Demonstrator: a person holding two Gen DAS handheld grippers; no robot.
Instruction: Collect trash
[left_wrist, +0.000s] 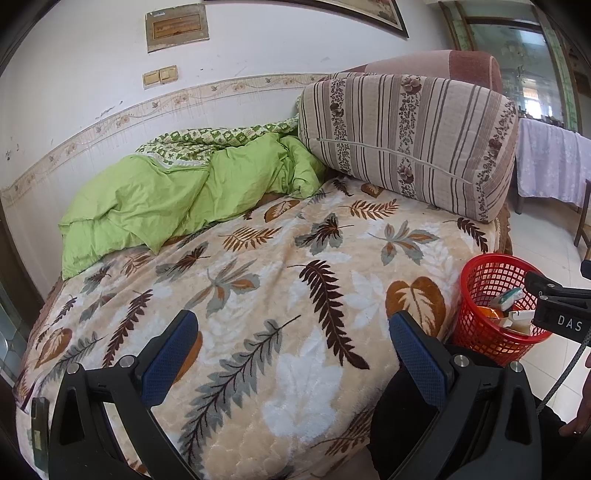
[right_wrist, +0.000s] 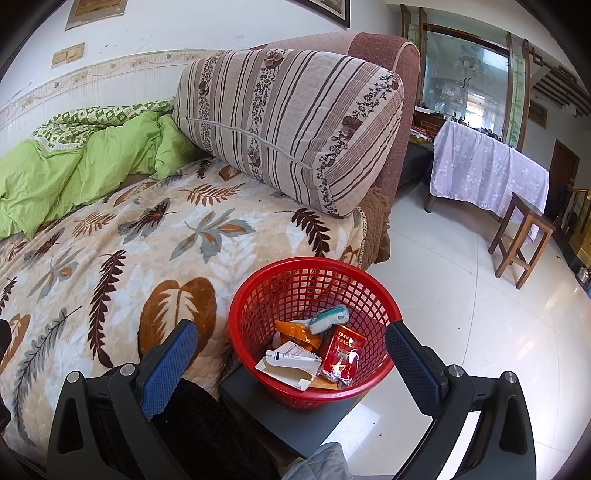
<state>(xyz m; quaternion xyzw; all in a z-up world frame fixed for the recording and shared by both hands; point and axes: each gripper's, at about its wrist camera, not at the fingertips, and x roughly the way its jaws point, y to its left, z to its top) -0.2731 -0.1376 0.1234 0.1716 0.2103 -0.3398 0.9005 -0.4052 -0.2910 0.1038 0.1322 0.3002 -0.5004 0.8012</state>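
left gripper (left_wrist: 293, 354): fingers spread wide, nothing between them, hanging over the near part of the blanket (left_wrist: 258, 280)
right gripper (right_wrist: 291, 363): also wide apart and empty, sitting right above the basket (right_wrist: 384, 306)
basket: red mesh, on a dark stand (right_wrist: 295, 417) just off the bed's near edge, beside the blanket's overhang
trash: already in the basket: an orange wrapper (right_wrist: 295, 334), a white tube (right_wrist: 291, 356) on torn paper, a red packet (right_wrist: 341, 352), and a teal-and-white thing (right_wrist: 328, 314) I can't quite identify
bed edge: blanket top looks bare, with the green quilt (left_wrist: 147, 195) bunched at the wall side and the striped cushion (left_wrist: 406, 144) at the far end
open room: bare tile floor (right_wrist: 461, 295) right of the basket, running out to a wooden stool (right_wrist: 521, 236) and a cloth-covered table (right_wrist: 487, 170)
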